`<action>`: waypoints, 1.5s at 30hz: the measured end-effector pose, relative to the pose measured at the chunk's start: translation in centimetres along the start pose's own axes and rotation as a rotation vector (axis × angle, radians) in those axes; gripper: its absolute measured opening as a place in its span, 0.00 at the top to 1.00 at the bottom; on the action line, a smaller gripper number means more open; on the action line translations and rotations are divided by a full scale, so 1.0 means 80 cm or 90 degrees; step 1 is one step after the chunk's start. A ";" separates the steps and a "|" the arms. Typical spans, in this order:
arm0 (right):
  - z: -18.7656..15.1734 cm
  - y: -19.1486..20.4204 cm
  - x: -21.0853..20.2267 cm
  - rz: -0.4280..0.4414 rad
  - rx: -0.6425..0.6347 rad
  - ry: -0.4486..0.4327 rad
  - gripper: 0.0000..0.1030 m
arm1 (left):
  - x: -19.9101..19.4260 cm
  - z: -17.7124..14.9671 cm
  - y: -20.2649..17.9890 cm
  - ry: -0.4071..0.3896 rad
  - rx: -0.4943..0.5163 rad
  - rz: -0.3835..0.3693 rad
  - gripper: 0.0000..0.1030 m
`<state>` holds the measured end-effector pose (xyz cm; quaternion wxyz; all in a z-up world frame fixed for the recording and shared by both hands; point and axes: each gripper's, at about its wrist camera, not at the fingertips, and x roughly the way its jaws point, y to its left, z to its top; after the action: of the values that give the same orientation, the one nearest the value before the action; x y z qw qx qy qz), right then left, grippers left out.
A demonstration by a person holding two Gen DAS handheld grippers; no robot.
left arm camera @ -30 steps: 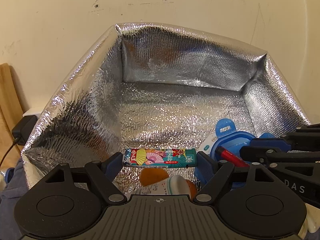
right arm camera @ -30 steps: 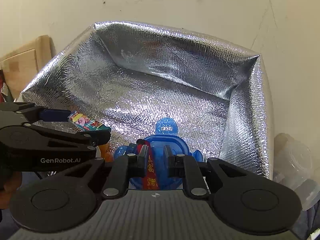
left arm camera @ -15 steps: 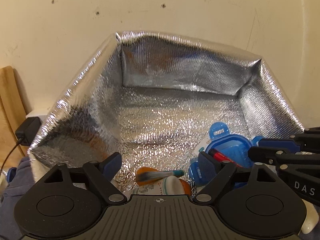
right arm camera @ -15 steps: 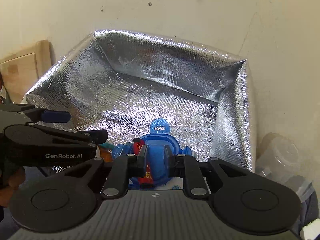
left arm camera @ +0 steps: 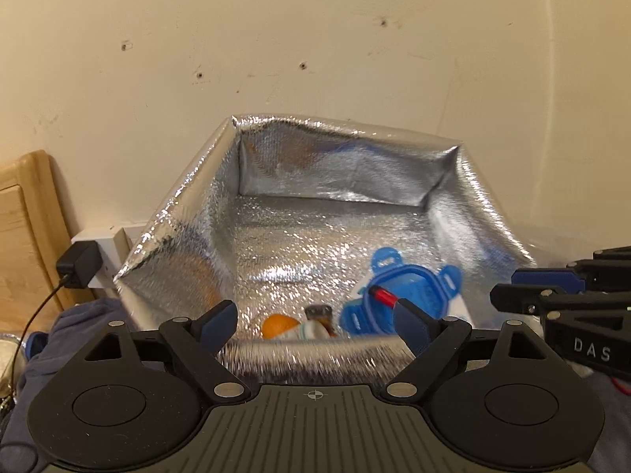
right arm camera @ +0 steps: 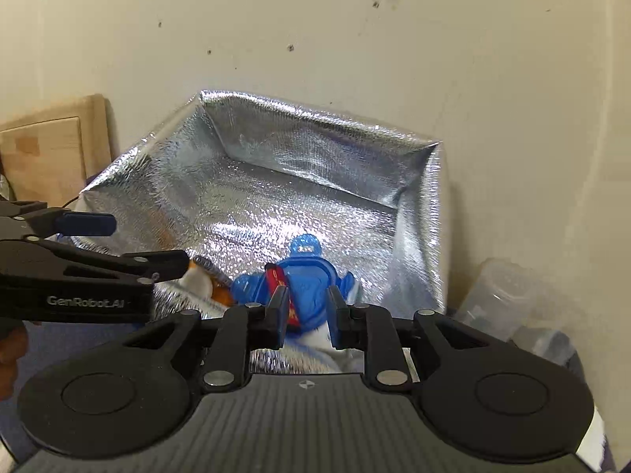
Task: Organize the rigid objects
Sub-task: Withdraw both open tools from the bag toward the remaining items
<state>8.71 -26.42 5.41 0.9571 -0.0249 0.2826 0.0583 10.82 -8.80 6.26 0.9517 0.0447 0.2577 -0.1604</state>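
A silver foil-lined box (left arm camera: 347, 181) (right arm camera: 307, 146) stands against the wall. At its near end lie a blue clip-lid container (left arm camera: 410, 295) (right arm camera: 311, 287) with a red tube (left arm camera: 384, 295) (right arm camera: 278, 276) on it, and an orange-and-white bottle (left arm camera: 284, 325) (right arm camera: 201, 280) with a dark item beside it. My left gripper (left arm camera: 315, 321) is open and empty, above the box's near rim. My right gripper (right arm camera: 305, 315) is open with a narrow gap, empty, above the near rim; the blue container shows between its fingers.
A wooden panel (left arm camera: 23, 228) (right arm camera: 47, 149) leans at the left. A black plug and cable (left arm camera: 75, 264) sit on a white socket strip. Blue cloth (left arm camera: 71, 331) lies under the box. Clear plastic tubs (right arm camera: 512, 299) stand to the right of the box.
My left gripper dropped the teal patterned stick into the box. Both grippers have pulled back and up, so the box looks smaller and farther. The right gripper released the red tube onto the blue container.
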 end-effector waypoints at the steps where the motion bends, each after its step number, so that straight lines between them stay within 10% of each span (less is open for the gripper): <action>1: -0.002 0.001 -0.007 -0.005 0.000 -0.002 0.82 | -0.007 -0.004 -0.001 -0.002 -0.001 -0.003 0.15; 19: -0.091 0.013 -0.024 -0.017 0.002 0.074 0.66 | 0.021 -0.100 -0.039 0.097 0.069 -0.017 0.10; 25: -0.100 0.011 0.003 -0.017 -0.014 0.090 0.40 | 0.042 -0.105 -0.047 0.111 0.077 -0.021 0.10; 45: -0.111 0.010 0.041 -0.008 -0.049 0.118 0.29 | 0.066 -0.102 -0.036 0.125 0.074 -0.006 0.09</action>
<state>6.57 -25.99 -3.88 0.9256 -0.0688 0.3673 0.0605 10.31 -11.67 -3.44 0.9170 0.1145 0.3399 -0.1745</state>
